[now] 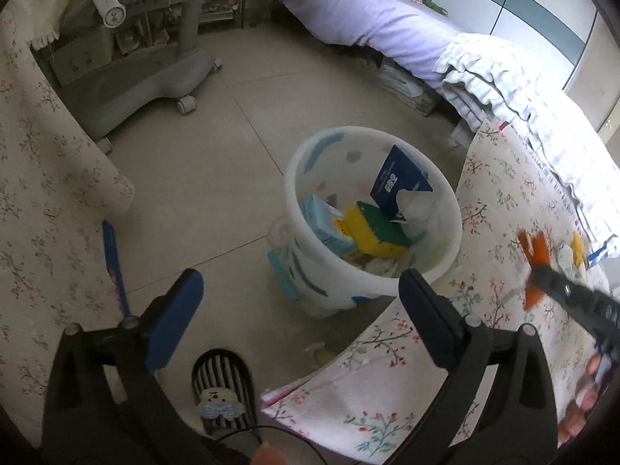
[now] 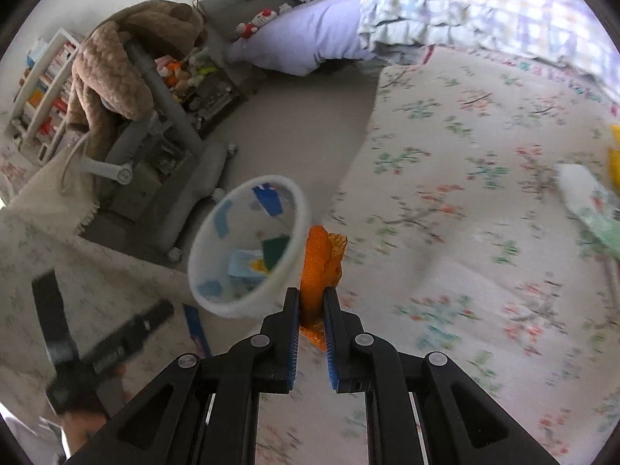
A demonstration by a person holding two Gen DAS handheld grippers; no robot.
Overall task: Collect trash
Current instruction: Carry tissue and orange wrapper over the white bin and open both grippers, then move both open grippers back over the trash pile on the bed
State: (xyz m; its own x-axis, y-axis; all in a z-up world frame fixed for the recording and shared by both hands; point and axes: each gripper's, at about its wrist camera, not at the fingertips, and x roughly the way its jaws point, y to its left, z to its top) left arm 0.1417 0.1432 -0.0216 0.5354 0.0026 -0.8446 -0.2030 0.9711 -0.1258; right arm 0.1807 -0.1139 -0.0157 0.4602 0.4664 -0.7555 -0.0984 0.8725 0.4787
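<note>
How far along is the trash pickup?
Done: boxes and tissue already sit in the white bin. In hand: the right gripper is shut on an orange net beside the bin; the left gripper is open and empty. Left: white and yellow scraps on the floral cloth.

A white plastic bin (image 1: pixel 372 217), patterned with blue patches, stands upright on the tiled floor near the corner of a floral-covered table (image 1: pixel 503 201). Inside it, a dark blue carton (image 1: pixel 399 182), a light blue box (image 1: pixel 325 224), a yellow-and-green box (image 1: pixel 378 232) and crumpled white paper (image 1: pixel 418 209) are seen tilted together. An orange mesh scrap (image 2: pixel 321 259) is held pinched just right of the bin's rim.
</note>
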